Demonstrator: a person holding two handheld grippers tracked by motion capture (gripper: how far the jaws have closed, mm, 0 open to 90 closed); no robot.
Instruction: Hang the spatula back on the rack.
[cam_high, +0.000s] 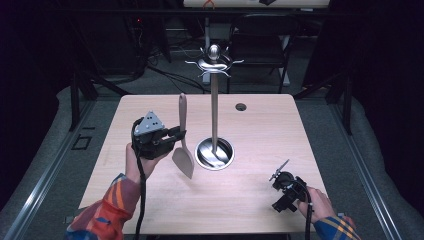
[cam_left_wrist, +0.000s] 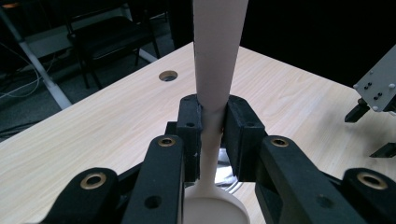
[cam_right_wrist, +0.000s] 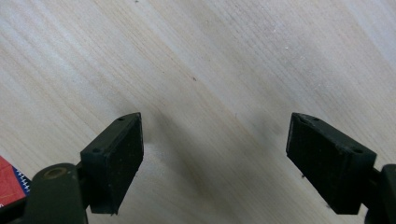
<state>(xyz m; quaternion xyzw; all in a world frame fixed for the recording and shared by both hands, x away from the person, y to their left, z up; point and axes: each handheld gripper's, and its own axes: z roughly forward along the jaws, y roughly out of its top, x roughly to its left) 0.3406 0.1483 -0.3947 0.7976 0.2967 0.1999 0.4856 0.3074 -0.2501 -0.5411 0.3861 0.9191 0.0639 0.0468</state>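
The left gripper (cam_high: 176, 135) pinches the spatula (cam_high: 183, 150) by its handle, blade down and lifted clear of the table (cam_high: 260, 120), just left of the stand (cam_high: 214, 100) at the table's middle. The pickup looks done (the grip sits low on the handle, close to the blade); hanging it on one of the hooks (cam_high: 192, 63) at the stand's top is still left. The right gripper (cam_high: 282, 192) rests near the table's near right corner, jaws spread and empty.

Wooden table (cam_high: 260, 200) (chair (cam_high: 260, 42) behind)
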